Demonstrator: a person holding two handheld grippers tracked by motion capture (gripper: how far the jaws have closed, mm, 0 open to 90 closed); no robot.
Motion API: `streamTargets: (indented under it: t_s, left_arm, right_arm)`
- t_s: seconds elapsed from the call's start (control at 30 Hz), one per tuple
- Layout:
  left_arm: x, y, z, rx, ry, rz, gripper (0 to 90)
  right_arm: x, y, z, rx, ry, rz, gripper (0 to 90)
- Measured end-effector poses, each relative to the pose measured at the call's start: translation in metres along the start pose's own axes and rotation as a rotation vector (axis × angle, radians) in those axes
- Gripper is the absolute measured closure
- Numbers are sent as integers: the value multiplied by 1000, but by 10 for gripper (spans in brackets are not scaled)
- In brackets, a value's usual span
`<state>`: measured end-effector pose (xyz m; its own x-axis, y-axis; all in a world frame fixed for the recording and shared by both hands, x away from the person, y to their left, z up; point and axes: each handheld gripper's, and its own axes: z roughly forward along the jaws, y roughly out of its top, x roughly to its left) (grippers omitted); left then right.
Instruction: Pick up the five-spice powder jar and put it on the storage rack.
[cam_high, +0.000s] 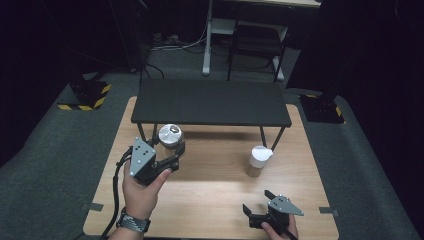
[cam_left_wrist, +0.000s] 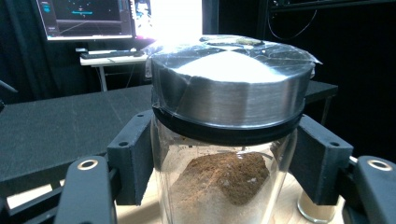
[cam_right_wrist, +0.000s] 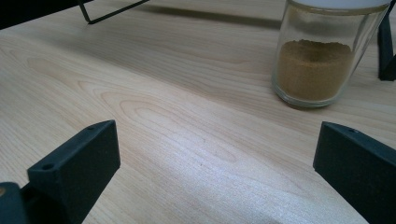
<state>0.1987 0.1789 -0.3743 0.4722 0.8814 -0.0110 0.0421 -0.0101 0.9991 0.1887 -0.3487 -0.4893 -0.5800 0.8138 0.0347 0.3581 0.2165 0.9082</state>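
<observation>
My left gripper (cam_high: 167, 161) clamps the metal-lidded jar (cam_left_wrist: 224, 154) of brown powder just under its lid, held upright above the desk (cam_high: 210, 190) so nothing spills. Right gripper (cam_high: 260, 207) rests wide open, empty, near the white-lidded jar (cam_high: 258, 161).

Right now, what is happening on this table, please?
A person works with a gripper in each hand. The left gripper is shut on a glass jar of brown powder with a silver lid, in front of the black shelf. The right gripper is open over the wooden table, empty, near a white-lidded jar.
</observation>
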Motion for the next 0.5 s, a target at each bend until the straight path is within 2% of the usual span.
streamTargets:
  t_s: [0.27, 0.5]
  left_arm:
    - [1, 8, 8, -8, 4, 12, 313]
    - [3, 19, 29, -13, 23, 12, 313]
  right_arm:
    - [0, 0, 0, 2, 1, 0, 1]
    - [1, 1, 0, 3, -2, -5, 1]
